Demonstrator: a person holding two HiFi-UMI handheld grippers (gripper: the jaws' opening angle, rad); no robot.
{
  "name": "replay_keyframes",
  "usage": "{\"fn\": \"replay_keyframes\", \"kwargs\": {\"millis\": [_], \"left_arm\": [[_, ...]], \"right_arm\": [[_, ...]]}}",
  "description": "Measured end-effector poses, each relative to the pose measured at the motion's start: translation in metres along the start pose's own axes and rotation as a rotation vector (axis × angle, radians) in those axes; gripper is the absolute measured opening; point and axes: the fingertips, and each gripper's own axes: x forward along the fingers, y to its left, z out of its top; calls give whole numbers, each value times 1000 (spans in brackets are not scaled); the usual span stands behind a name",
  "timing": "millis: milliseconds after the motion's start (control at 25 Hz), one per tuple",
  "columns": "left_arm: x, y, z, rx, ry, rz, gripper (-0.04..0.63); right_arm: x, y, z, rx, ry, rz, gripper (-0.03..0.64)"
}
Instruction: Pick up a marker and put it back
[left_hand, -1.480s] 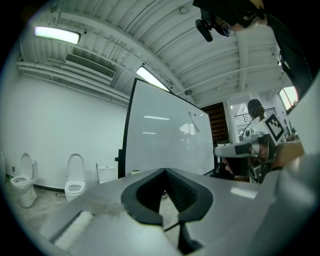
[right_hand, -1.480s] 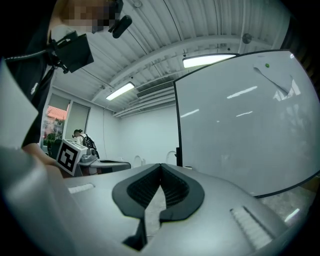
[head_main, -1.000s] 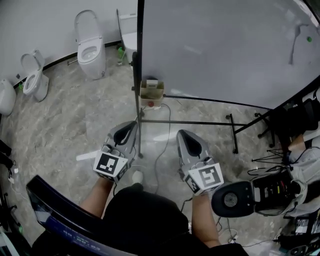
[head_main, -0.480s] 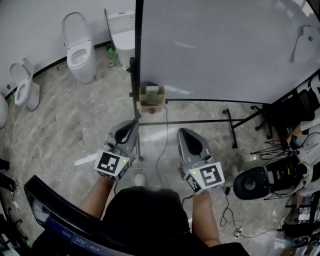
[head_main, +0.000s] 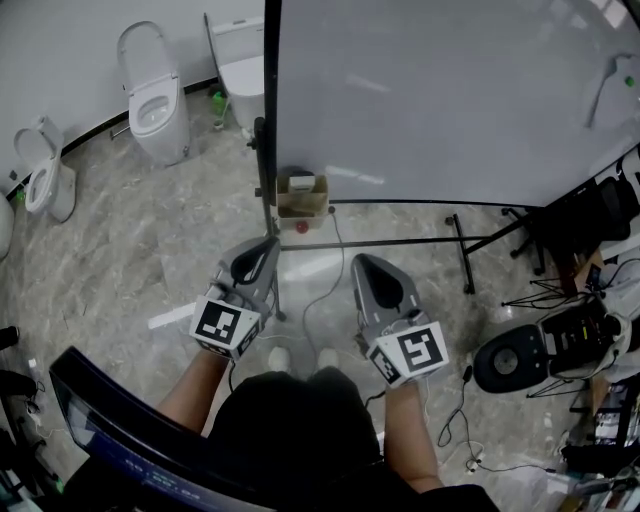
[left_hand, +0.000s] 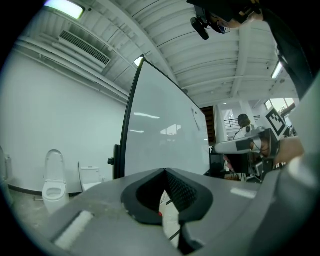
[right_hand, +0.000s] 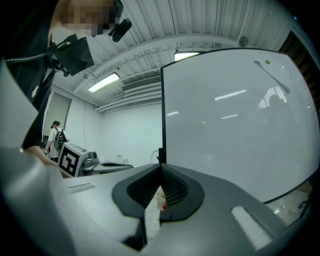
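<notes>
1. Closer now, the box (head_main: 302, 196) on the whiteboard frame (head_main: 268, 120) is being approached.
2. Both the left gripper (head_main: 268, 244) and right gripper (head_main: 362, 263) are being held pressed together, empty.
3. No marker is being seen; presumably boxed, ahead, nearer left.

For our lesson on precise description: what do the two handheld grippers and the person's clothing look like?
Both the left gripper and right gripper are grey wedge-shaped shells with black ribbed pads inside. Each carries a cube of black-and-white square markers. The person wears a black top.
</notes>
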Motion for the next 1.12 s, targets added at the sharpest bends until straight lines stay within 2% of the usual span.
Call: {"fn": "replay_keyframes", "kwargs": {"millis": [80, 360, 600, 880, 1000, 1120], "left_arm": [[4, -2, -5, -1, 17, 17, 3], [23, -13, -6, -18, -2, 82, 3], [39, -12, -18, -2, -2, 100, 5], [65, -3, -40, 89, 64, 76, 21], [78, -1, -50, 138, 93, 69, 47], [93, 1, -63, 186, 130, 58, 104]], "right_arm": [[0, -6, -1, -2, 3, 15, 9], [2, -28, 2, -10, -3, 67, 8], [8, -33, 2, -17, -21, 107, 8], [21, -45, 0, -15, -11, 106, 8], [24, -51, -2, -14, -5, 100, 9], [26, -58, -5, -12, 1, 88, 9]]}}
